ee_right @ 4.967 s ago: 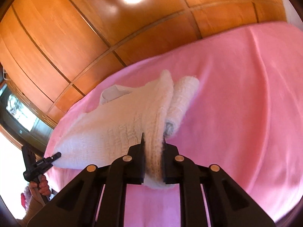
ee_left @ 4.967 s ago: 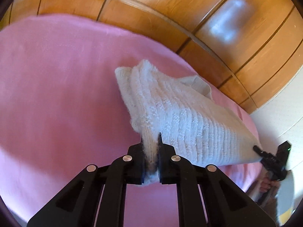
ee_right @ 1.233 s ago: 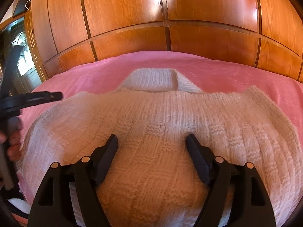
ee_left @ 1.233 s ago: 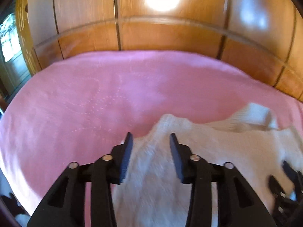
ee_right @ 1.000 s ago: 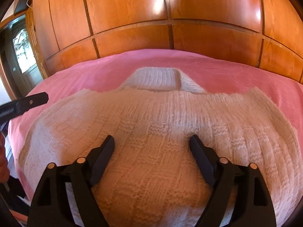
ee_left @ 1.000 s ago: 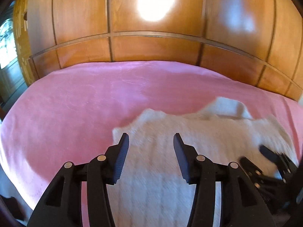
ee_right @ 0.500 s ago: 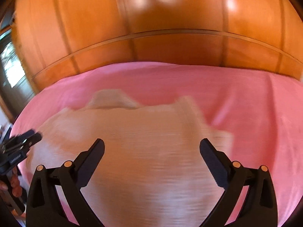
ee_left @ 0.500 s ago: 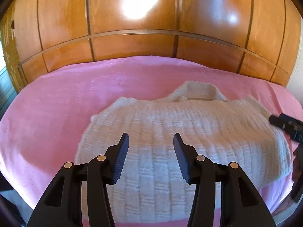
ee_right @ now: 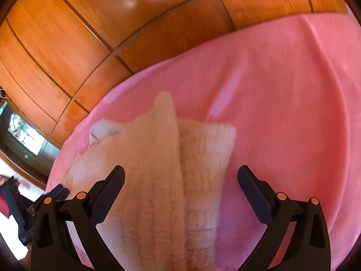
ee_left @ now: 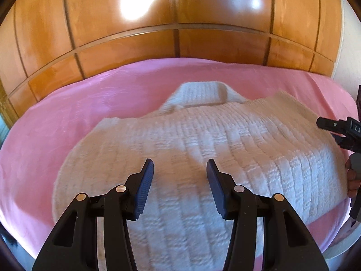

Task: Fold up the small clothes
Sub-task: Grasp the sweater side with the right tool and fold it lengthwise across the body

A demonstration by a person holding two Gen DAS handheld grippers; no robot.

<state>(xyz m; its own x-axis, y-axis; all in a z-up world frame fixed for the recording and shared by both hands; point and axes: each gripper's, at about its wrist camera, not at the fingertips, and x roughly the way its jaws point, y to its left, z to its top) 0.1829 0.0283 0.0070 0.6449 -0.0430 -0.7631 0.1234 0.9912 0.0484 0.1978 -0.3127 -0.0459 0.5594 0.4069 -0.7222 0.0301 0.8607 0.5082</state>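
White knit sweater [ee_left: 203,149] lies flat beneath both grippers' parted fingers [ee_left: 144,185].

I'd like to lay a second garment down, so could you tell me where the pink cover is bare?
Bare pink cover lies left of the white sweater, and behind its collar up to the wooden panels. A wide bare stretch lies right of the folded sleeve. The near middle is covered by knit.

The only lettering that shows is white print on the black body of the right gripper [ee_left: 343,131], at the right edge of the left wrist view; it starts "DA" and the frame cuts off the rest.
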